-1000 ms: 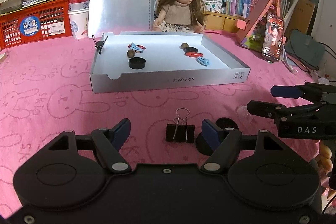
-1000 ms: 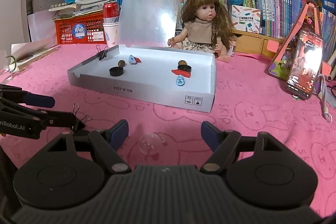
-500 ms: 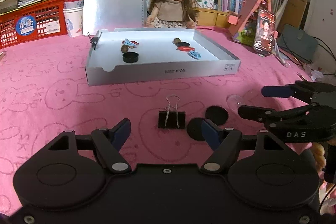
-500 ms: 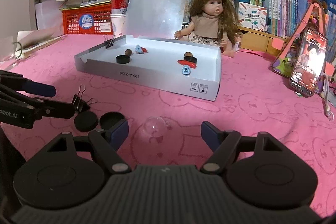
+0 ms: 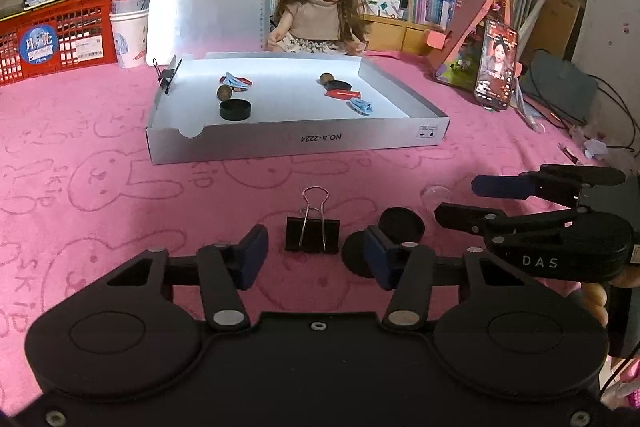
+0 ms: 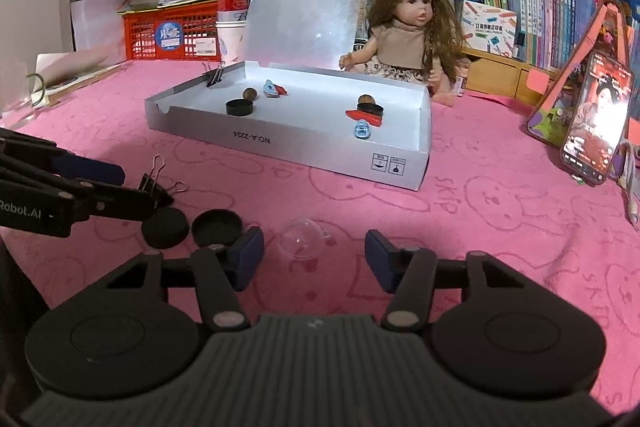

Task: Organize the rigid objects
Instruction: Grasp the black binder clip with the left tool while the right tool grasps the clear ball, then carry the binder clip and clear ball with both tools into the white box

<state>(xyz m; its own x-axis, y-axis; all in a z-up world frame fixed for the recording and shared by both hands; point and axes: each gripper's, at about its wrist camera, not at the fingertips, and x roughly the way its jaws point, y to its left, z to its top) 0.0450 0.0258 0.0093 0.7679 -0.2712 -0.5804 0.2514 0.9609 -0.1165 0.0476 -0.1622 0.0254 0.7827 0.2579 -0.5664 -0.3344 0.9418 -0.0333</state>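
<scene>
Your left gripper (image 5: 314,261) has just been closing, jaws apart around the clip (image 5: 313,234) before the box (image 5: 296,143) — centre first. The right gripper (image 6: 314,259), also narrowing, straddles the dome (image 6: 301,239) — untouched.

Black claw (image 5: 314,259), blue pads (image 5: 252,255), silver screws

Counter (image 5: 80,155): box (image 5: 296,143) mid-counter, doll (image 5: 320,15) behind it, phone (image 5: 496,65) to its right. In box: cap (image 5: 235,109), ball (image 5: 224,93) and clips (image 5: 236,81) left; second ball (image 5: 325,79) and clips (image 5: 362,105) right. Before box: binder clip (image 5: 313,235), two lids (image 5: 401,225) right of it, dome (image 6: 300,239) further right.
</scene>
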